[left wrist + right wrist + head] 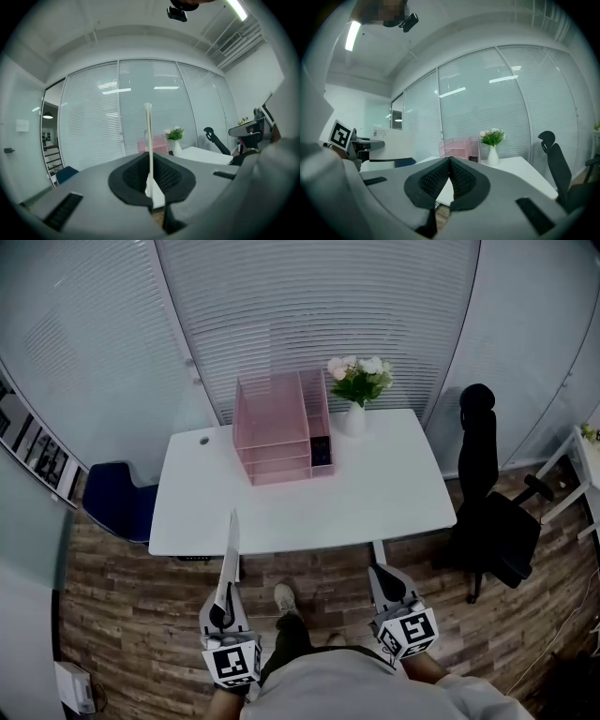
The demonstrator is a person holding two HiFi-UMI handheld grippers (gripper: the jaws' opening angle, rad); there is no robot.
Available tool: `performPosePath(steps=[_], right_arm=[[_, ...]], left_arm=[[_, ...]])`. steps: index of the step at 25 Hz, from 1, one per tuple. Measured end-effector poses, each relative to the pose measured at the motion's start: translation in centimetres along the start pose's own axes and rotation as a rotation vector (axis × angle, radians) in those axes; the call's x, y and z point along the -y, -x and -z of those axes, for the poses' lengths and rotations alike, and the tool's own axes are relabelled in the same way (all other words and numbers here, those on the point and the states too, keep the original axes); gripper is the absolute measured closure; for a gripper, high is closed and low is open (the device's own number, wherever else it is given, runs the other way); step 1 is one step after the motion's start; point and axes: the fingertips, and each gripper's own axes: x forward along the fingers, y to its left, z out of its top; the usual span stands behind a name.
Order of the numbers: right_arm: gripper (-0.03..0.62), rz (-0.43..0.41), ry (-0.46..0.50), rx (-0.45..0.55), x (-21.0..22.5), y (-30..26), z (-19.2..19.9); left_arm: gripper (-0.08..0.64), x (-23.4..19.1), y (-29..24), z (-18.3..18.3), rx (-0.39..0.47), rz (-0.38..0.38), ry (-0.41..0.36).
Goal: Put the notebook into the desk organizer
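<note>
My left gripper (223,615) is shut on a thin white notebook (229,557), held on edge and pointing up toward the table. In the left gripper view the notebook (149,140) rises as a narrow white strip from between the dark pads. The pink desk organizer (281,427) stands at the back middle of the white table (394,493), well ahead of both grippers; it also shows small in the left gripper view (152,145) and in the right gripper view (457,147). My right gripper (386,589) is shut with nothing in it, below the table's front edge.
A white vase of flowers (356,395) stands right of the organizer. A black office chair (487,502) is at the table's right, a blue chair (117,502) at its left. Blinds and glass walls close the far side. The person's shoe (284,598) rests on the wood floor.
</note>
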Motion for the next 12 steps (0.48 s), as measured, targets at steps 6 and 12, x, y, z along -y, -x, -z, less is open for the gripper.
performPosePath(steps=[6,12], right_arm=[[0.578,0.032,0.020,-0.025,1.4,-5.1,-0.1],[0.578,0.091,0.039,-0.040,3.7,-13.0,-2.3]], left_arm=[[0.545,-2.3,-7.1,-0.7,0.033,0.011,-0.014],[0.545,-5.9,-15.5,-1.8,0.034,0.031,-0.012]])
